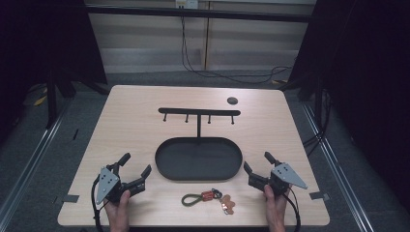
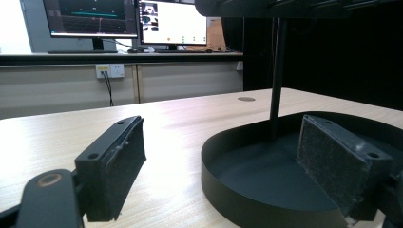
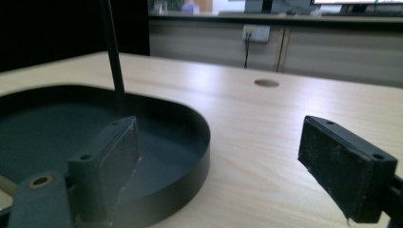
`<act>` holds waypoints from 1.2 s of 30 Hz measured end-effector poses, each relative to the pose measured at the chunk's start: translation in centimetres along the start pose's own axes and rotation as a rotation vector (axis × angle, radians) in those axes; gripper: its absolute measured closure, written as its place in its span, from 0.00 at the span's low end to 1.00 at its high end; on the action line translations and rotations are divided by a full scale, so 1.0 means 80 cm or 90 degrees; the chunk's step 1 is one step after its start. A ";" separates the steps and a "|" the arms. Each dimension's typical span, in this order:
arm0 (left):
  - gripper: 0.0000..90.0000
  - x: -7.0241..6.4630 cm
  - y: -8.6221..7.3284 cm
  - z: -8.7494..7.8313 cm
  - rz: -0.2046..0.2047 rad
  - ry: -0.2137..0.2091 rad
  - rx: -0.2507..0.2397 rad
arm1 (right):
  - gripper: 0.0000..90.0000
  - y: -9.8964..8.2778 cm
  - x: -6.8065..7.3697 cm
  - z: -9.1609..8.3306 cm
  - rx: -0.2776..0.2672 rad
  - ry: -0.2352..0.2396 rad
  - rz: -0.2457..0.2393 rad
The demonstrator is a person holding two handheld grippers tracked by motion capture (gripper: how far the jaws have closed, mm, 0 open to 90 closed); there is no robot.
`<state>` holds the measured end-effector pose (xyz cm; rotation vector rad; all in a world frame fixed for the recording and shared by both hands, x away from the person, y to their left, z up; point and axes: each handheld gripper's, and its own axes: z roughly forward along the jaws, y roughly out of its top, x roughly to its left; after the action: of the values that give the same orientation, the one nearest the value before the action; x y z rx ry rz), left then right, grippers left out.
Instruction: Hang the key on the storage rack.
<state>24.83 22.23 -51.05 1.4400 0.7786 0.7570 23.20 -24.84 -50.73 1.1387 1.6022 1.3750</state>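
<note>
Keyring (image 1: 210, 198) flat on table (image 1: 130, 116), untouched, just in front of oval tray (image 1: 167, 171).

Nothing hung yet on hooked rack (image 1: 199, 112) rising from tray; whole job apparently left: pick up, lift, hook on. Left gripper (image 1: 134, 170) and right gripper (image 1: 256, 165) resting either side of tray, jaws spread wide, holding nothing.
</note>
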 end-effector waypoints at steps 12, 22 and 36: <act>0.18 -0.001 0.000 0.000 -0.004 0.000 -0.001 | 0.16 0.003 -0.002 0.007 0.045 0.004 0.017; 0.18 -0.001 0.000 0.000 -0.003 0.001 -0.002 | 0.34 0.006 0.002 0.006 0.079 0.072 0.018; 0.18 -0.001 0.000 0.000 -0.002 0.000 -0.002 | 0.36 0.022 0.010 0.002 0.154 0.151 0.040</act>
<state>24.83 22.17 -51.06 1.4354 0.7789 0.7548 23.35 -23.95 -49.01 1.2093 1.9596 1.4298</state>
